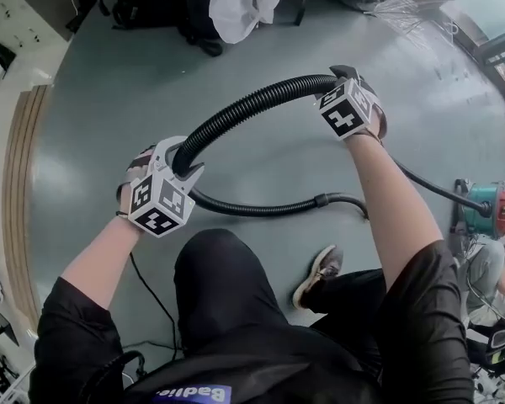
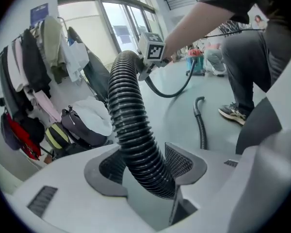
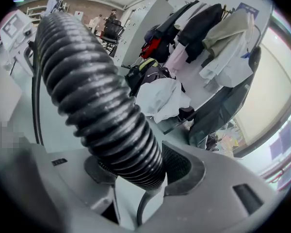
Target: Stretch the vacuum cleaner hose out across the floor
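- the hose (image 1: pixel 244 108) is black with lots of little ribs; it makes a big bent arch in the air from the left gripper (image 1: pixel 183 160) to the right gripper (image 1: pixel 341 76)
- more of the hose lies in a curl on the floor (image 1: pixel 101 116), just by the person's shoe (image 1: pixel 318 274)
- the left gripper's jaws are clamped on the hose, with 1 pad on each side of it
- the right gripper's jaws squeeze the hose the same way, so both ends of the arch are held up
- i think the good way is to pull the 2 grippers slowly apart and bring them low, so the bend goes flat
- a soft, steady pull looks best, since the ribs could slip in the pads and a hard tug might drag the vacuum cleaner (image 1: pixel 488 209), which sits at the right
- the curl by the shoe likely needs pulling out too
- the floor is smooth, grey-green and a bit shiny, so the hose should slide on it
- bags and a white cloth (image 1: pixel 236 2) are piled at the far side, and a wooden strip (image 1: pixel 21 183) runs along the left
- coats hang near big glass doors in both gripper views
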`<state>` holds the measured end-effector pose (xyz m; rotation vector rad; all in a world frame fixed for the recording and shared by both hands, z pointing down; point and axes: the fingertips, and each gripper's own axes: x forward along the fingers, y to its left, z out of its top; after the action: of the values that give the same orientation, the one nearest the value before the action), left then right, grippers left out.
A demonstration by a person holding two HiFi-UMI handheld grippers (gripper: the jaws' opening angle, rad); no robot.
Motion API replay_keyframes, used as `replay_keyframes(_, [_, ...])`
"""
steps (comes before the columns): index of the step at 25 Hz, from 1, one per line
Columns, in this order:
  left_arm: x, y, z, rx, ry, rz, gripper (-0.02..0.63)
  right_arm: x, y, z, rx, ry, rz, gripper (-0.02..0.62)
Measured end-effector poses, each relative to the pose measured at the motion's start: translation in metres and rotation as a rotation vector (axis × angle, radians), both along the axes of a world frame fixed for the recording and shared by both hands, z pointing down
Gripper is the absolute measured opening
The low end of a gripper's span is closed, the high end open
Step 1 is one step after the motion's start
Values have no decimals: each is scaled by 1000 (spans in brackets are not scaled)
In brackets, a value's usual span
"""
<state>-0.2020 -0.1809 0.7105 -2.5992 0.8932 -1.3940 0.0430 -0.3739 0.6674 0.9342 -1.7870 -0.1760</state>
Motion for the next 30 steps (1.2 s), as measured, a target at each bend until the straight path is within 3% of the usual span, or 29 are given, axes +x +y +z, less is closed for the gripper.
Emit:
replay_keyframes(4, [-15, -14, -5, 20, -179, 67, 252, 4, 2, 16, -4, 57, -105, 216])
replay_keyframes(8, [-22, -36, -8, -11, -263, 38, 252, 0, 5, 22, 11, 137, -260, 311])
replay_keyframes(12, [-29, -44, -20, -96, -300, -37, 252, -38, 10, -21, 230, 135, -428, 311])
replay_keyframes(15, [-21, -47, -23, -161, -308, -78, 252, -96, 29, -42, 379, 138, -655, 311])
replay_keyframes(19, [-2, -52, -25, -194, -341, -108, 252, -155, 51, -33, 482, 148, -881, 311])
replay_keyframes(27, [63, -60, -55, -220, -386, -158, 252, -176, 47, -55, 673, 2, -1001, 308])
replay_keyframes(29, [74, -61, -52, -197, -354, -195, 253, -173, 48, -47, 633, -11, -1013, 169])
replay_keyframes(30, [77, -65, -51, -158, -334, -210, 253, -169, 44, -41, 597, 1, -1005, 167])
